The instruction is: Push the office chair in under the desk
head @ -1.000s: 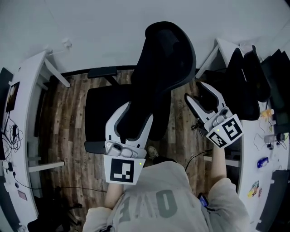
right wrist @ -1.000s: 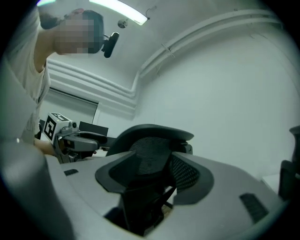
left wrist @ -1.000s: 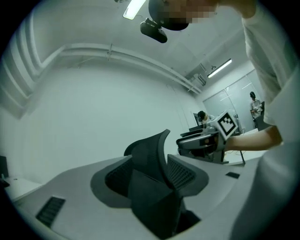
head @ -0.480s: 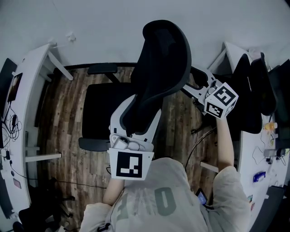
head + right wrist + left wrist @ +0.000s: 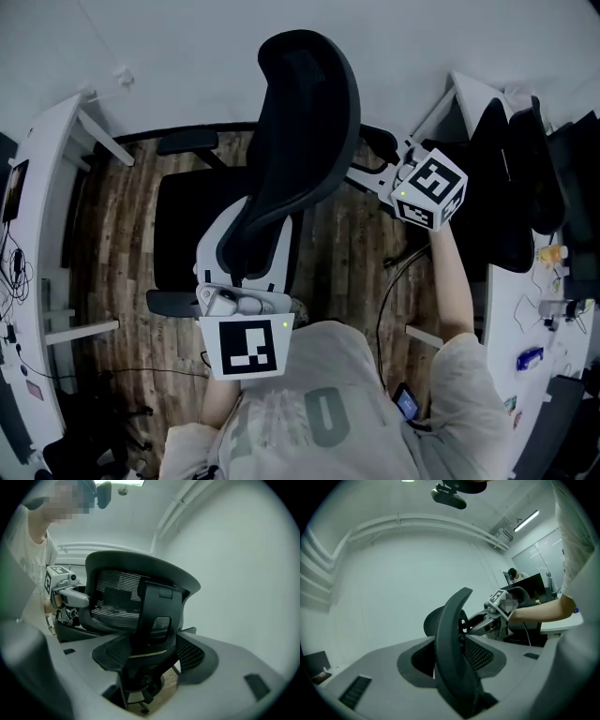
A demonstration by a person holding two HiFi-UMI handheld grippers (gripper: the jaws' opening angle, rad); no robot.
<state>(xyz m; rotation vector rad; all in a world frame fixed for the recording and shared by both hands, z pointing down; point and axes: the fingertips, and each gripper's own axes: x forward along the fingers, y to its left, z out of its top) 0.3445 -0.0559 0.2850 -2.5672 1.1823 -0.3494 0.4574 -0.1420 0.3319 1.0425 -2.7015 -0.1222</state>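
Because it stands on a wheeled base, the office chair should roll readily over the wood floor. It will probably swivel if pushed off centre, so 2 contact points spread across the back seem wise. It looks bulky and fairly heavy. Its mesh panel looks soft and would give under a pad. The black frame rim and the central spine look stiff and are the better places to bear on.

The chair sits on open floor between 2 desks, with its seat towards the left desk and its tall backrest leaning towards the person. It is not yet under either top, and I cannot tell which desk is meant.

The left gripper straddles the lower edge of the backrest. In the left gripper view the rim rises between the jaws, which are closing but do not appear to press on it yet, so nothing is clamped.

The right gripper reaches in at the backrest's right side, beside an armrest. Its jaws stand wide apart with the spine framed between them, untouched, so it is released.

The right desk lies beyond that arm, with dark garments or bags near it.
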